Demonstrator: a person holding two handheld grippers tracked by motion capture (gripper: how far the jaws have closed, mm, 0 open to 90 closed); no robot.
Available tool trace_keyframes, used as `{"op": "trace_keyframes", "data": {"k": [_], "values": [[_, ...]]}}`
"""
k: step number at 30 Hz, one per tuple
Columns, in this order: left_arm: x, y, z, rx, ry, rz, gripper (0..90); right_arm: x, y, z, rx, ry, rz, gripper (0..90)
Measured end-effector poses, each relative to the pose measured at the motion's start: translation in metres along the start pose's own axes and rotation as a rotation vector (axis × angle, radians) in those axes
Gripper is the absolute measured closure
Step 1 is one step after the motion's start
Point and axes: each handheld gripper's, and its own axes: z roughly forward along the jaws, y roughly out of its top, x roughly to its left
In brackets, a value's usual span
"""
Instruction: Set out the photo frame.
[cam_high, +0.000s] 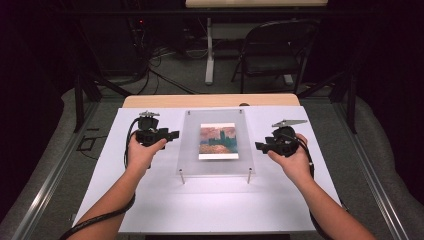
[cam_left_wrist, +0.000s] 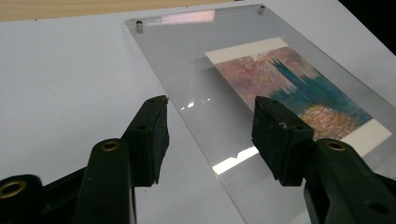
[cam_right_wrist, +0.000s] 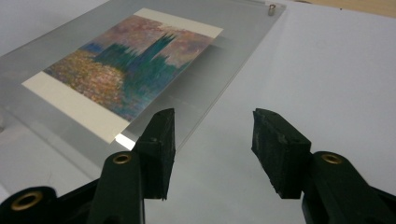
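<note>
A white table (cam_high: 150, 210) takes up most of the space in front of the person, with a strip of bare wood along its far edge. In the middle of it lies a clear acrylic frame (cam_high: 216, 167), flat on the white surface and raised on small metal pegs (cam_high: 181, 177) at its corners. Sandwiched in the frame is a painted print (cam_high: 219, 141) (teal towers against a pink and orange haze, with a white border), sitting towards the frame's far half.

The left gripper (cam_high: 172, 135) hangs just beside the frame's left edge, held in the person's left hand (cam_high: 141, 154). In the left gripper view its jaws stand wide apart with the frame's edge running below and between them; the pads (cam_left_wrist: 152, 140) press on nothing. The right gripper (cam_high: 259, 146) mirrors it near the frame's right edge, held in the right hand (cam_high: 295, 162). Its jaws are likewise spread wide and hold nothing, with the frame's edge passing under the left pad (cam_right_wrist: 159, 149) and bare table between the two.
</note>
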Motion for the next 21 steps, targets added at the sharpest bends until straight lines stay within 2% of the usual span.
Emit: {"op": "trace_keyframes", "data": {"k": [2, 3, 4, 5, 8, 10, 14, 15, 16, 17, 18, 21], "values": [[0.004, 0.01, 0.005, 0.011, 0.008, -0.018, 45.7, -0.006, 0.009, 0.006, 0.002, 0.005, 0.018, 48.8], [0.004, 0.01, 0.005, 0.011, 0.008, -0.018, 45.8, -0.006, 0.009, 0.006, 0.002, 0.005, 0.018, 48.8], [0.008, 0.017, 0.008, 0.009, 0.003, -0.037, 46.0, -0.011, 0.014, 0.012, 0.003, -0.001, 0.036, 48.7], [0.008, 0.017, 0.008, 0.009, 0.003, -0.037, 46.1, -0.011, 0.014, 0.012, 0.003, -0.001, 0.036, 48.7], [0.012, 0.028, 0.018, 0.012, -0.01, -0.077, 46.5, -0.017, 0.023, 0.025, 0.0, -0.012, 0.06, 49.4], [0.013, 0.031, 0.022, 0.016, -0.007, -0.083, 46.5, -0.017, 0.025, 0.028, -0.004, -0.014, 0.064, 49.4], [0.014, 0.038, 0.037, 0.036, 0.014, -0.087, 45.6, -0.02, 0.037, 0.047, -0.008, -0.016, 0.099, 49.1], [0.014, 0.038, 0.039, 0.036, 0.017, -0.089, 45.6, -0.02, 0.037, 0.047, -0.008, -0.016, 0.099, 49.1], [0.015, 0.04, 0.045, 0.049, 0.015, -0.098, 45.1, -0.02, 0.041, 0.054, 0.001, -0.008, 0.119, 49.1], [0.015, 0.04, 0.045, 0.049, 0.015, -0.098, 44.7, -0.02, 0.041, 0.054, 0.001, -0.008, 0.119, 49.1], [0.016, 0.042, 0.051, 0.049, 0.019, -0.104, 44.5, -0.021, 0.044, 0.061, 0.021, 0.011, 0.142, 49.1], [0.018, 0.043, 0.056, 0.054, 0.02, -0.11, 43.2, -0.022, 0.047, 0.067, 0.027, 0.021, 0.164, 48.8]]}}
